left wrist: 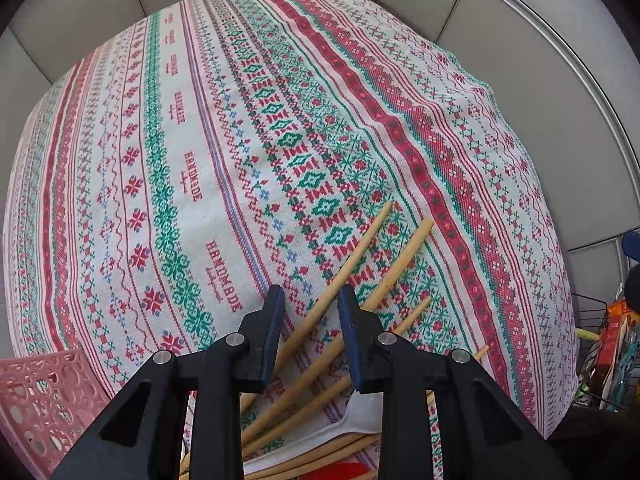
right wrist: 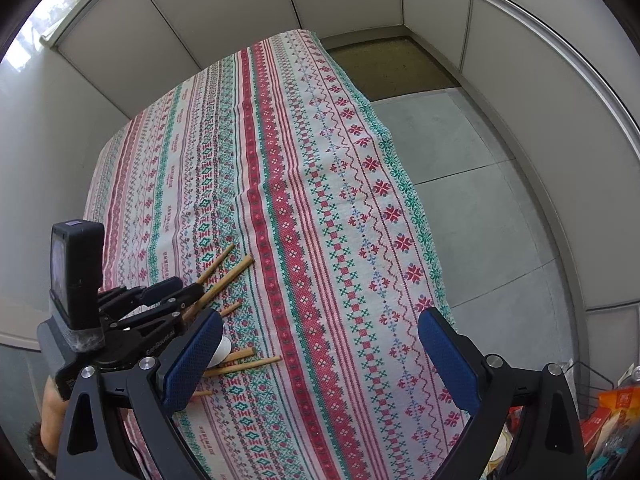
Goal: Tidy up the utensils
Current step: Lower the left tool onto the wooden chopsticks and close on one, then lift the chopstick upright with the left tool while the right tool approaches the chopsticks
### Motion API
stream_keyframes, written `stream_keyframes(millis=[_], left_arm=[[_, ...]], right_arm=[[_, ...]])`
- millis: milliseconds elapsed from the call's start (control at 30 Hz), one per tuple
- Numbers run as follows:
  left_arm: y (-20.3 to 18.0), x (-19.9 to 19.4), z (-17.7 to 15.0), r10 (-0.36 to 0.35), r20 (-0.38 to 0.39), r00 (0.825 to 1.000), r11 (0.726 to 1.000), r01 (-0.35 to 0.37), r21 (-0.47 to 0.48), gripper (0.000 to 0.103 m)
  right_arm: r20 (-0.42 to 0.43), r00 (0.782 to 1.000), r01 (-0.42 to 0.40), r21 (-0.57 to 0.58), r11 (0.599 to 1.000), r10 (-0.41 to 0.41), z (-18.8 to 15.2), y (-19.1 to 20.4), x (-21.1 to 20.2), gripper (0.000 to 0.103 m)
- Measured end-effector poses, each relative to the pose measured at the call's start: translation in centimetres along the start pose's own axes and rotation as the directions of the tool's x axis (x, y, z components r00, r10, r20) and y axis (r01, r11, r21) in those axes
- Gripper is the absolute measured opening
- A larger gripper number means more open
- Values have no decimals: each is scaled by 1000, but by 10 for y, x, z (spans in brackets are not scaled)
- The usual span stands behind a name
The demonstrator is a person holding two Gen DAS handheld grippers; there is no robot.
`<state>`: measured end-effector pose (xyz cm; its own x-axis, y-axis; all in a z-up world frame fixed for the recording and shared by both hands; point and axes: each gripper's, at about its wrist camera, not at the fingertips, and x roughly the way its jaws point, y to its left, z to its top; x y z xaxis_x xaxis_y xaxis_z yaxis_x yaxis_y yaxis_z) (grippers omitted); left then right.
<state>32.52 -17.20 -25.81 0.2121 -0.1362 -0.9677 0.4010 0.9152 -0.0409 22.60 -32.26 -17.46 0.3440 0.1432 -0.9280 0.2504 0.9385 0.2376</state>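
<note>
- Black gripper arms are filling the bottom of both wrist views, with a pink perforated basket (left wrist: 44,400) sitting at the far left, probably the place where sorted pieces are meant to go.
- Left gripper (left wrist: 311,330) is pointing steeply down over a scattered pile of wooden chopsticks (left wrist: 352,264); its blue-padded fingers (left wrist: 274,332) are standing a little apart with one stick running up between them, though whether the pads are pressing on it is not clear.
- Right gripper (right wrist: 320,360) is hanging beside the pile with its fingers spread wide and nothing between them, seemingly waiting its turn.
- Patterned red, green and white tablecloth (left wrist: 200,140) is covering the whole table; pale wall panels (right wrist: 240,0) are surrounding it, and grey floor tiles (right wrist: 480,200) are showing at the right, beside a wire rack (left wrist: 592,320) of packets.
</note>
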Motion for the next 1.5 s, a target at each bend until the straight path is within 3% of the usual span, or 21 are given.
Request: stream_keyframes(millis=[233,300,400,433,667,767,833,933,1000,1067,1133,1167,1300,1333,1367,1500], left_arm=[[-6,6,25,10,94,996,999,-6,-42,28],[-5,8,30,41,114,993,998,-35,-46,14],[9,3,22,28,125,992,998,-20,-65,10],[11,-1,22,29,136,990,997,-20,-70,0],[42,-51,-5,9,207,978,989,22,-147,0],[43,-67,-14,-12,233,973,993,39,-109,0],[40,-61,-13,-62,201,978,995,77,-68,0],[32,-41,-6,-70,136,988,997,74,-22,2],[29,-25,-1,-67,102,993,998,68,-9,10],[26,-10,4,-57,76,995,998,57,-6,28],[22,3,9,-46,54,997,999,46,2,30],[19,2,12,-29,81,996,999,28,18,32],[6,4,16,34,80,996,996,-41,80,30],[4,4,16,40,81,996,995,-47,85,23],[3,3,15,44,79,996,995,-51,88,10],[5,0,13,90,96,991,993,-96,61,9]], right_arm=[[-12,1000,-9,22,1000,9,-2,0,2,99],[-15,1000,-13,29,999,13,-2,-1,3,99],[-31,999,-34,48,998,35,-2,-3,7,99],[-38,998,-43,55,998,45,-2,-3,9,99],[-68,993,-87,91,992,94,3,2,27,97],[-87,987,-123,140,982,136,3,5,33,95],[-91,983,-142,154,978,158,2,8,33,95],[-88,987,-122,143,982,136,2,10,31,95],[-90,989,-105,149,983,120,2,6,31,95],[-99,989,-89,160,983,106,3,-1,34,95],[-108,990,-76,167,983,95,5,-7,36,95],[-111,990,-71,168,983,91,5,-10,37,95],[-120,989,-65,160,985,84,7,-13,40,95],[-122,989,-66,159,985,86,8,-13,40,95],[-123,988,-67,160,985,88,7,-13,41,96],[-130,986,-85,161,983,106,7,-7,43,95]])
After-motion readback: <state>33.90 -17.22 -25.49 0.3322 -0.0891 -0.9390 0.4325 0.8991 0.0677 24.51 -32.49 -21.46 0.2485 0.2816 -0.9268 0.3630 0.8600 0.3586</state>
